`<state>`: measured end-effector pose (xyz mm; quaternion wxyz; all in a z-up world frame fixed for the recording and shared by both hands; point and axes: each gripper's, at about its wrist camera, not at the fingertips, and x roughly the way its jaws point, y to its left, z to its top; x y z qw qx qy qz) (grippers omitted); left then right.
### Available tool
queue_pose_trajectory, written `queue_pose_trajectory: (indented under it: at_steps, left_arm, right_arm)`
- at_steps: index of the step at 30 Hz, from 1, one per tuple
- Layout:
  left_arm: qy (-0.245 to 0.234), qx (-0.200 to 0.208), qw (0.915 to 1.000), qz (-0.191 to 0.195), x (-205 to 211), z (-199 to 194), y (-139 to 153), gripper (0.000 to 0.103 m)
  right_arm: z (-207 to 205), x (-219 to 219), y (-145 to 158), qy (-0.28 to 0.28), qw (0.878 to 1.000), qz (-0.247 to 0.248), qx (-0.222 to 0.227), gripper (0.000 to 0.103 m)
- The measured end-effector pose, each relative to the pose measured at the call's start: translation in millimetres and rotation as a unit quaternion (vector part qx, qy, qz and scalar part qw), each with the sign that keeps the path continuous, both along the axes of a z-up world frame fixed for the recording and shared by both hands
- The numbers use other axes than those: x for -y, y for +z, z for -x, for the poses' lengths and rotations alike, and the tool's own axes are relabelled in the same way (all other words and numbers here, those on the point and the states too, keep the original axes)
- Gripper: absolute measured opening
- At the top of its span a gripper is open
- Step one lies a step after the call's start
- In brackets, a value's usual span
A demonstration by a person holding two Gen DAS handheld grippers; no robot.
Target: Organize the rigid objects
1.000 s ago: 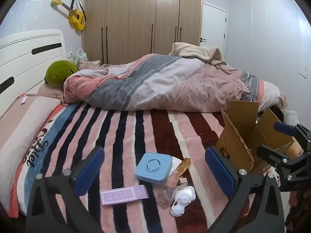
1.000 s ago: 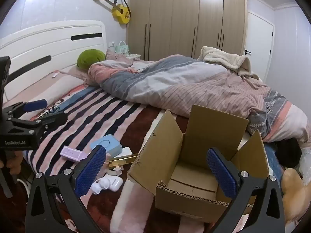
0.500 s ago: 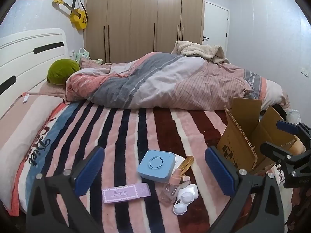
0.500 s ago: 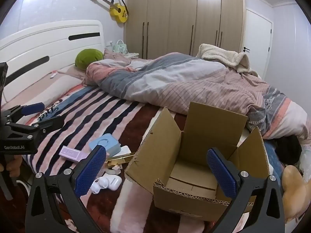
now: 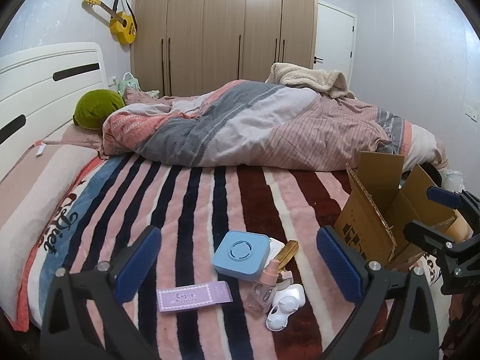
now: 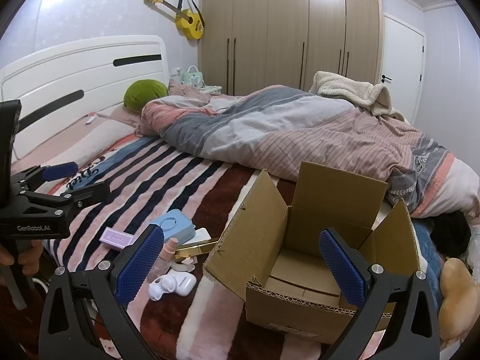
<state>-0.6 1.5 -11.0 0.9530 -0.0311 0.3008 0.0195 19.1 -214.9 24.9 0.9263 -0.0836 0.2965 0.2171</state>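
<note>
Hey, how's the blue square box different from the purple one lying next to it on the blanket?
The blue square box is thick, with rounded corners and a ring pattern on top; the purple box is long, flat and slim, with printed lettering. The blue one leans on a white item beside it and looks slightly tilted, while the purple one lies flat and apart from the cluster. Both rest on the striped blanket, outside the cardboard box.

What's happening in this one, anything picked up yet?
Nothing is picked up yet. A person holds two grippers above a bed; the left gripper and right gripper are both open and empty. A small pile lies on the striped blanket: a blue square device, purple box, pink spray bottle, gold bar and white case. The open cardboard box beside them looks empty.
</note>
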Motion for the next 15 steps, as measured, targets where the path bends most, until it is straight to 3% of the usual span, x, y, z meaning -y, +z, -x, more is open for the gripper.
queue_pose_trajectory:
  at_steps: [15]
  left_arm:
    - [0.000, 0.000, 1.0000, -0.001, 0.1, 0.9, 0.3, 0.103]
  right_arm:
    - [1.5, -3.3, 1.0, 0.001, 1.000, 0.001, 0.001, 0.103]
